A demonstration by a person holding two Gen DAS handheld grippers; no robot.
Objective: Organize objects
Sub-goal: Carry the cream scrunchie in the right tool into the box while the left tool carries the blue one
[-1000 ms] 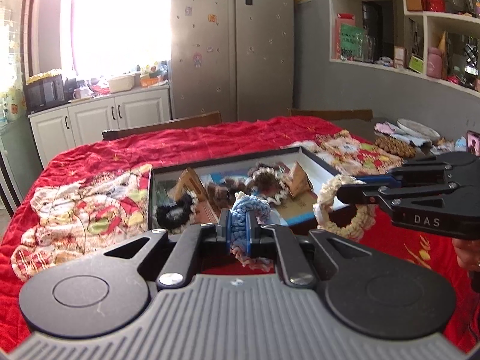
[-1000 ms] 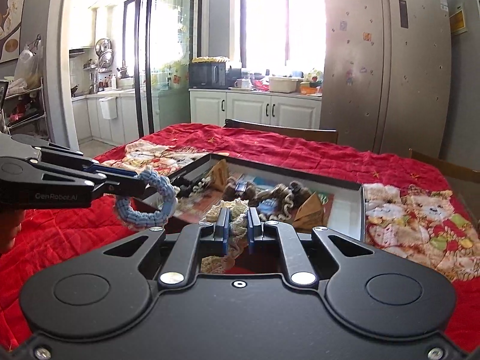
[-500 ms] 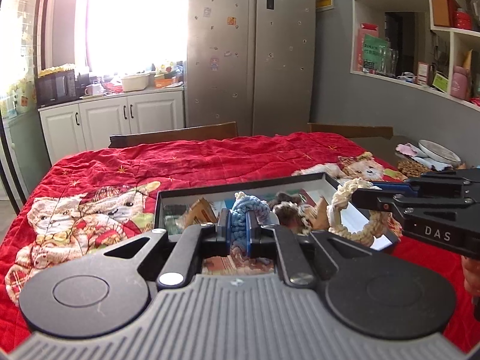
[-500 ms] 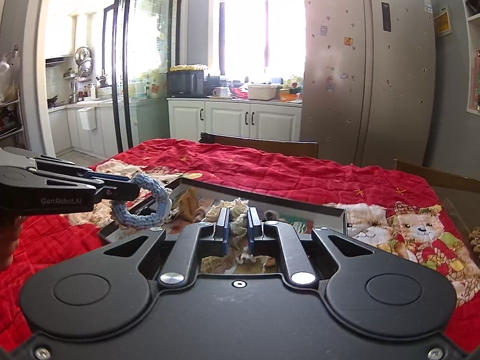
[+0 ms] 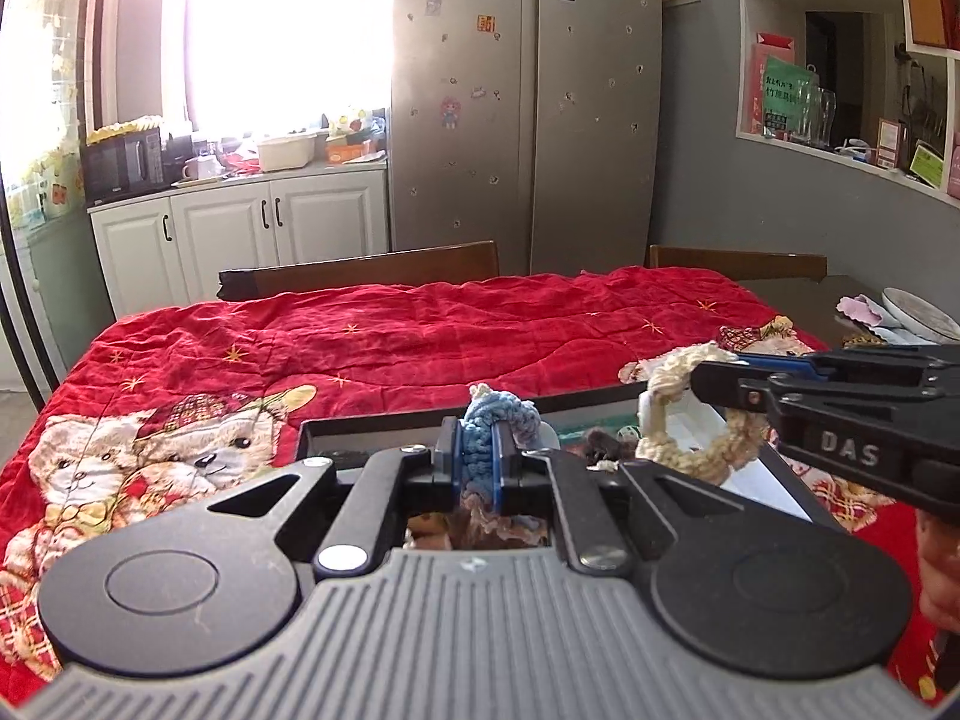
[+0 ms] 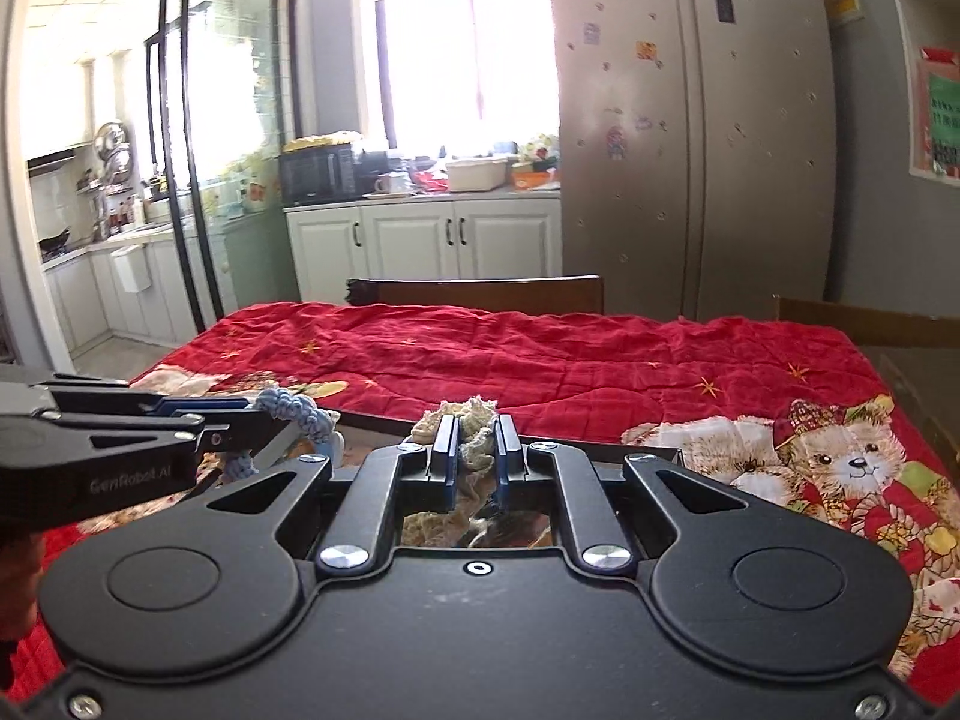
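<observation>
Both grippers have lifted up and away from the tray since a sec ago: earlier the tray filled mid-frame w/ its contents showing, now only its far rim and a corner peek out at the lower centre, and more of the red blanket [image 5: 456, 324] shows beyond.

Left wrist view: left gripper [image 5: 478, 450] sits at lower centre, jaws pinched tight on a blue rope ring [image 5: 498, 420], which sticks up between the pads and hangs loosely below them. To the right, mid-height, the right gripper [image 5: 714, 381] reaches in from the frame edge, clamped on a cream rope ring [image 5: 690, 426] that dangles under its tips. A bit of a hand [image 5: 936, 570] shows at the far right edge.

Right wrist view: cream rope is bunched between the closed pads at centre; left gripper comes in from the left edge w/ the blue ring at its tip.

Dark-rimmed tray [image 5: 420, 420] lies on the blanket-covered table, below and just beyond both grippers; other bits inside it are mostly hidden by the gripper bodies, so can't tell what's left.

Probably each ring is pinched at one spot on its loop so the rest hangs free and clear of the tray's clutter. Likely mid-carry, both rings being taken out to be sorted elsewhere; the destination isn't visible. Fridge [image 5: 528, 96] and white cabinets [image 5: 240, 234] fill the background.
</observation>
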